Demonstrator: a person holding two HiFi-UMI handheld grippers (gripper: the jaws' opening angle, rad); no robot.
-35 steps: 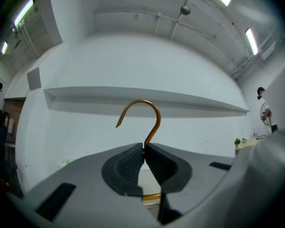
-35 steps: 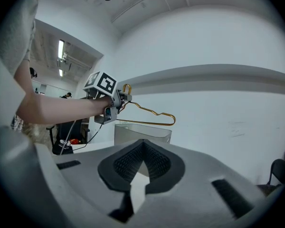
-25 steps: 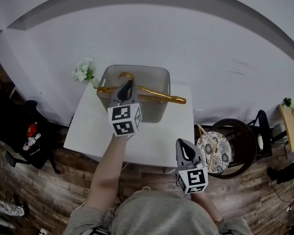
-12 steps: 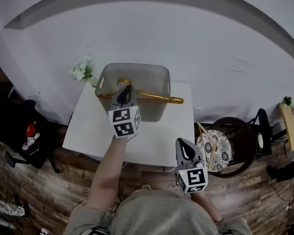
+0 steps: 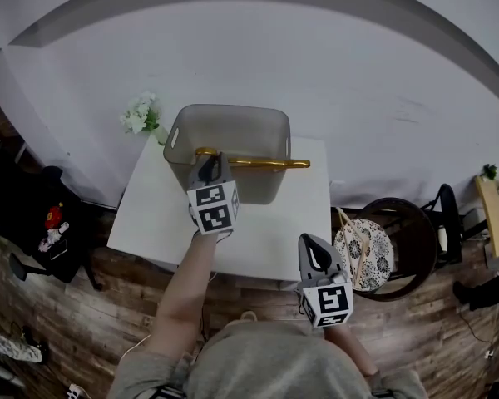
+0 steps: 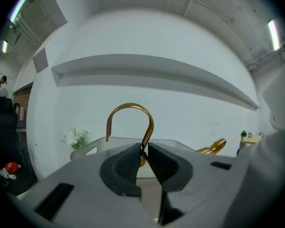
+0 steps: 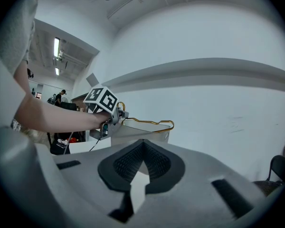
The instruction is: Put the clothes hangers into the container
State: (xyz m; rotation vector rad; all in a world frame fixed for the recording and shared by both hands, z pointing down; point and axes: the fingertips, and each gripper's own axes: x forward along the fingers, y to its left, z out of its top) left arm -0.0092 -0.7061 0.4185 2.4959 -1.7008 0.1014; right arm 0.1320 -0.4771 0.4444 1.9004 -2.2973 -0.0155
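A gold clothes hanger (image 5: 258, 162) lies level across the grey container (image 5: 270, 131), its right end poking out past the right rim. My left gripper (image 5: 209, 163) is shut on the neck of the hanger's hook (image 6: 131, 109) and holds it over the container's front part. In the left gripper view the hanger's far end (image 6: 213, 147) shows at the right, above the container rim (image 6: 92, 148). My right gripper (image 5: 311, 246) hangs near my body, off the table's front right corner. Its jaws (image 7: 143, 152) are shut with nothing between them, and it looks toward the left gripper (image 7: 104, 103) and hanger (image 7: 152, 122).
The container stands at the back of a small white table (image 5: 249, 231). White flowers (image 5: 138, 115) sit at the table's back left corner. A dark chair with a patterned cushion (image 5: 368, 254) stands to the right. A white wall runs behind, and wooden floor (image 5: 83, 306) surrounds the table.
My left gripper has drawn back toward me and lowered the hanger, which now lies flatter, with its left end down inside the container. The right gripper has stayed still.
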